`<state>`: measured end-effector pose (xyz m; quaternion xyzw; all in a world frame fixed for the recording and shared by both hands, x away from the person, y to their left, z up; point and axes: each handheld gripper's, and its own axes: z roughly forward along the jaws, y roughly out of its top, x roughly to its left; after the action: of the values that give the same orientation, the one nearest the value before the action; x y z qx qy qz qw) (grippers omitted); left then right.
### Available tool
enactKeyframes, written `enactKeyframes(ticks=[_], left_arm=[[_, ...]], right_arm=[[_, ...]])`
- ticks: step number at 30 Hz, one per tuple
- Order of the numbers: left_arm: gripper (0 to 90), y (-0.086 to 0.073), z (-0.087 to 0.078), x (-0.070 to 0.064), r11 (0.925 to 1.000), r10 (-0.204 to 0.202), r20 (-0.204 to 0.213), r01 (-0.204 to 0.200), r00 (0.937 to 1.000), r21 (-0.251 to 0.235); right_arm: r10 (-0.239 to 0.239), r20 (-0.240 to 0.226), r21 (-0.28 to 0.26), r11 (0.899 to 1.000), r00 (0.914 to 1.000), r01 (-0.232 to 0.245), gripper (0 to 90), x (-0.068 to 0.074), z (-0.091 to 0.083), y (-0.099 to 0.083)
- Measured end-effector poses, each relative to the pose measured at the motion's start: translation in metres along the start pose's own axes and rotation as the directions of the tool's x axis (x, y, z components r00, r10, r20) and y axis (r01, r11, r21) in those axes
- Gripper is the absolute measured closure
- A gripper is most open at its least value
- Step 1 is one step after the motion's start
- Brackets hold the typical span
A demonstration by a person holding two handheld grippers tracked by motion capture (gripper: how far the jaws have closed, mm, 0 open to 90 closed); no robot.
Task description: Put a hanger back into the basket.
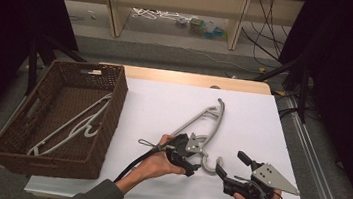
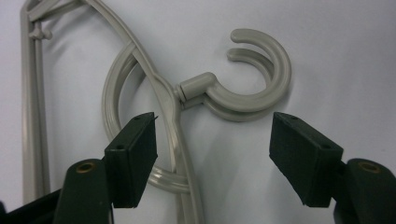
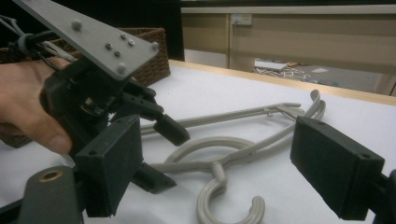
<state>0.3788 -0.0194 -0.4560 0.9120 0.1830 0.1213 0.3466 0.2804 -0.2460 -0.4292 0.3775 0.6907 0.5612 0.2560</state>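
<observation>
**Kid:** Hangers! How many are put away?

**Helper:** No one told us the job, so this is a guess. Some white hangers [image 1: 73, 123] already lie inside the brown basket [image 1: 112, 117] at the left of the bench [image 1: 263, 119]. One grey hanger [image 1: 201, 125] lies flat on the white top, to the right of the basket. I think it goes in too.

**Kid:** Is it picked up yet?

**Helper:** Not yet. The left claw [image 1: 192, 161] is down by the hanger's neck, close to the round hook [image 2: 257, 84]. Its jaws are spread wide. One black pad [image 2: 133, 156] sits over the curved bar, the other is out past the hook (nothing is pinched).

**Kid:** And the other claw?

**Helper:** The right claw [image 1: 230, 163] waits just beside the hook, a bit nearer the person. It is spread wide too, and holds nothing.

**Kid:** So what is left?

**Helper:** I think: squeeze the hanger, lift it, carry it to the basket, let go. After that, the bench has no more hangers that I can see.
</observation>
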Motion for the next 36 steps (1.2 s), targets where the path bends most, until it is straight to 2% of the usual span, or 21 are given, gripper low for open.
enactKeyframes(ticks=[1,2,3,7,9,10,13,15,17,18,19,20,22,25,26,27,30,32,35,36], left_arm=[[33.0,0.0,0.001,0.0,0.9999,-0.009,0.002,0.009,1.0,0.007],[34.3,0.0,0.003,0.002,0.9999,0.005,-0.001,-0.005,1.0,0.015],[35.6,0.0,0.004,0.003,0.9997,-0.001,-0.004,0.002,1.0,0.023],[41.2,-0.002,0.009,0.007,0.9993,-0.007,-0.014,0.008,0.9999,0.036],[43.0,-0.002,0.011,0.007,0.9992,0.003,-0.019,-0.002,0.9998,0.041],[43.3,-0.002,0.012,0.007,0.9989,0.007,-0.022,-0.006,0.9997,0.045],[47.0,-0.002,0.015,0.011,0.9989,-0.005,-0.031,0.006,0.9995,0.047],[49.6,-0.003,0.017,0.012,0.9987,-0.014,-0.022,0.015,0.9997,0.048],[51.7,-0.002,0.019,0.012,0.9984,-0.007,-0.022,0.008,0.9997,0.055],[54.9,-0.002,0.019,0.013,0.9985,-0.014,-0.035,0.016,0.9993,0.052],[55.9,-0.002,0.02,0.013,0.9983,-0.029,-0.034,0.03,0.999,0.049],[56.9,-0.002,0.021,0.015,0.9984,-0.025,-0.031,0.027,0.9992,0.05],[58.3,-0.001,0.023,0.016,0.9977,-0.037,-0.026,0.039,0.999,0.056],[61.3,0.0,0.027,0.016,0.9965,-0.02,-0.027,0.022,0.9994,0.081],[62.3,0.0,0.028,0.016,0.9956,-0.023,-0.022,0.025,0.9995,0.091],[62.9,0.001,0.029,0.015,0.9955,-0.031,-0.026,0.033,0.9992,0.089],[68.4,0.002,0.031,0.016,0.9931,-0.04,-0.029,0.043,0.9988,0.109],[72.3,0.002,0.031,0.017,0.9922,-0.055,-0.044,0.059,0.9976,0.109],[76.8,0.003,0.03,0.017,0.9906,-0.063,-0.062,0.07,0.9961,0.118],[77.2,0.003,0.03,0.018,0.9905,-0.073,-0.061,0.08,0.9954,0.112]], right_arm=[[0.0,-0.001,0.0,1.0,1.0,0.0,17.8,0.0,0.0,0.0],[-0.022,0.006,-0.01,1.0,0.9997,0.022,17.8,-0.001,0.0,0.0],[-0.036,0.003,-0.02,0.999,0.9994,0.036,17.8,-0.002,0.001,0.0],[-0.006,0.003,0.001,1.0,1.0,0.006,17.9,0.0,0.0,0.0],[-0.004,0.0,0.006,1.0,1.0,0.004,17.9,0.0,-0.001,0.0],[-0.037,0.0,-0.016,0.999,0.9993,0.037,17.9,-0.002,0.001,0.0],[-0.029,0.001,-0.028,0.999,0.9996,0.029,17.8,-0.001,0.001,0.0],[-0.03,0.001,-0.034,0.999,0.9996,0.03,17.8,-0.001,0.002,0.0],[-0.033,-0.004,-0.033,0.999,0.9994,0.033,17.9,-0.001,0.002,0.0],[-0.032,-0.002,-0.034,0.999,0.9995,0.031,17.9,-0.001,0.002,0.0],[-0.029,0.002,-0.019,0.999,0.9996,0.029,17.9,-0.001,0.001,0.0],[-0.028,0.001,-0.018,0.999,0.9996,0.028,17.9,0.0,0.0,0.0],[-0.034,-0.006,-0.039,0.999,0.9994,0.033,17.9,-0.001,0.002,0.0],[-0.039,-0.005,-0.034,0.999,0.9992,0.039,17.9,-0.001,0.002,0.0],[-0.035,-0.002,-0.022,0.999,0.9994,0.035,17.9,-0.001,0.001,0.0],[-0.033,-0.007,-0.038,0.999,0.9994,0.032,17.9,-0.001,0.002,0.0],[-0.031,-0.007,-0.036,0.999,0.9995,0.03,17.9,-0.001,0.002,0.0],[-0.034,-0.003,-0.023,0.999,0.9994,0.034,17.9,-0.001,0.001,0.0],[-0.031,-0.008,-0.037,0.999,0.9995,0.031,18.0,0.0,0.002,0.0],[-0.036,-0.003,-0.023,0.999,0.9993,0.036,18.0,-0.001,0.001,0.0]])
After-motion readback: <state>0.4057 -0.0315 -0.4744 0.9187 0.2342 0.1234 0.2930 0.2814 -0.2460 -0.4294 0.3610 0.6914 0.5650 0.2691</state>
